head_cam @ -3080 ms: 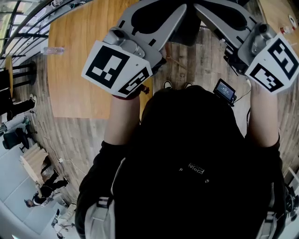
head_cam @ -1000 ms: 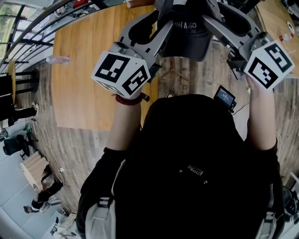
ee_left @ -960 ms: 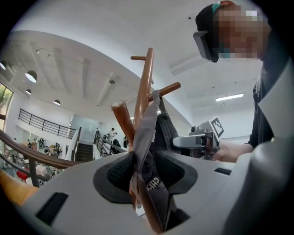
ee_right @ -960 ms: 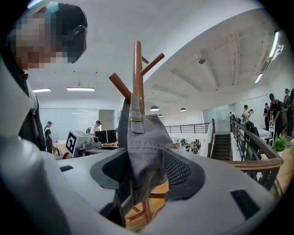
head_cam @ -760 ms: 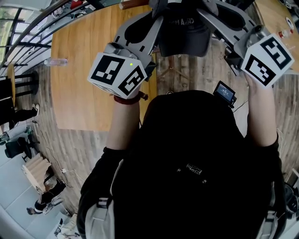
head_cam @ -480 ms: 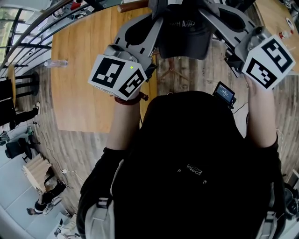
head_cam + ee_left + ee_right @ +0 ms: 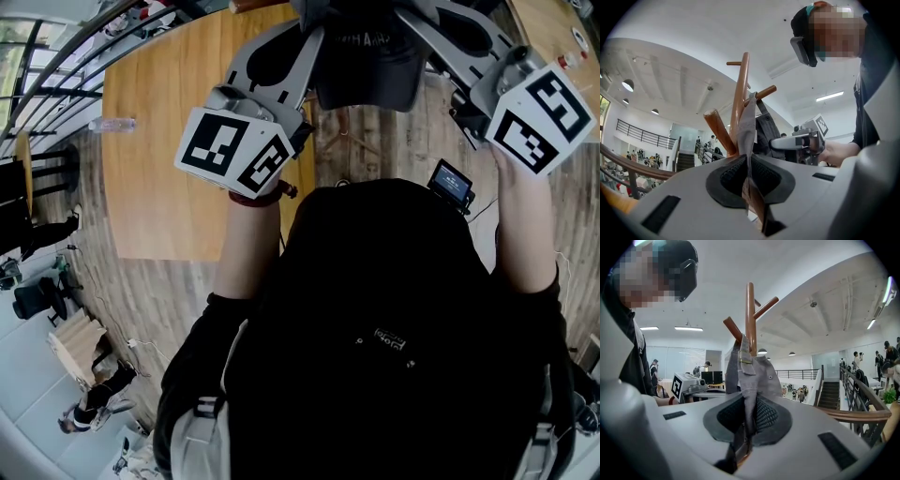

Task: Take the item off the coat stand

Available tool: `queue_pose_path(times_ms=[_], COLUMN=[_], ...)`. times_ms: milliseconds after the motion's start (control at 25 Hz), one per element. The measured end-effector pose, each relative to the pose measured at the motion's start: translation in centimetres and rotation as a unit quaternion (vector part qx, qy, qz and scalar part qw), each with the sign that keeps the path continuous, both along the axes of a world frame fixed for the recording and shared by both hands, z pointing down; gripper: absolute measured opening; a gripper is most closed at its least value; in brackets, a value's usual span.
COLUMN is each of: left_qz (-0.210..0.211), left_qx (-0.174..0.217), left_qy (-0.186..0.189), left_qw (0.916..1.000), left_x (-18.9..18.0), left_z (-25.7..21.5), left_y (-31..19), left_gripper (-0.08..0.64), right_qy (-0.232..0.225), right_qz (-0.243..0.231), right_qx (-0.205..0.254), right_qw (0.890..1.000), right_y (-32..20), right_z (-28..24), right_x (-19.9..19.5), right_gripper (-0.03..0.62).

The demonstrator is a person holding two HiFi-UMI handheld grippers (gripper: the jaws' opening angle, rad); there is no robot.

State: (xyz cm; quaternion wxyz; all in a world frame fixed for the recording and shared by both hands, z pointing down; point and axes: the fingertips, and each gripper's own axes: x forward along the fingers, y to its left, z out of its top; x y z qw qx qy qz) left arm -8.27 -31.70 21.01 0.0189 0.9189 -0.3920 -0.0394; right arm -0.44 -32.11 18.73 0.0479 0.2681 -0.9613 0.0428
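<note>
A dark grey cap (image 7: 367,66) hangs on the wooden coat stand (image 7: 740,89), whose pole and pegs also rise in the right gripper view (image 7: 750,315). My left gripper (image 7: 749,171) is shut on a fold of the cap's fabric (image 7: 747,136) at its left side. My right gripper (image 7: 749,416) is shut on the cap (image 7: 757,376) from the opposite side. In the head view both grippers, left (image 7: 314,42) and right (image 7: 412,23), are held high and meet at the cap. Each gripper shows in the other's view: the right gripper (image 7: 799,140) and the left gripper (image 7: 693,385).
A wooden table (image 7: 169,141) with a plastic bottle (image 7: 111,124) lies below at the left. A small screen device (image 7: 452,183) sits near my right arm. A stair railing (image 7: 862,394) runs at the right. People stand far off in the hall.
Three seconds ago no cap showed between the raised grippers. The cap then came in between them, and over the last second the grippers have stayed at its sides, shifting only slightly.
</note>
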Motion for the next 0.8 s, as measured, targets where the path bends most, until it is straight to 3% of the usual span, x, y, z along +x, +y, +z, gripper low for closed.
queue_pose_path(times_ms=[560, 800], left_qz=[-0.024, -0.033], left_qx=[0.034, 0.057], left_qy=[-0.011, -0.005], left_qw=[0.9991, 0.9978], left_x=[0.0, -0.6], left_z=[-2.2, -4.2], left_y=[1.2, 2.9], left_gripper=[0.026, 0.025], right_qy=[0.0, -0.023], right_qz=[-0.013, -0.019], right_qx=[0.036, 0.061], right_qw=[0.999, 0.998], right_y=[1.2, 2.4], right_z=[-2.7, -5.0], right_x=[-1.0, -1.2], right_gripper=[0.035, 0.035])
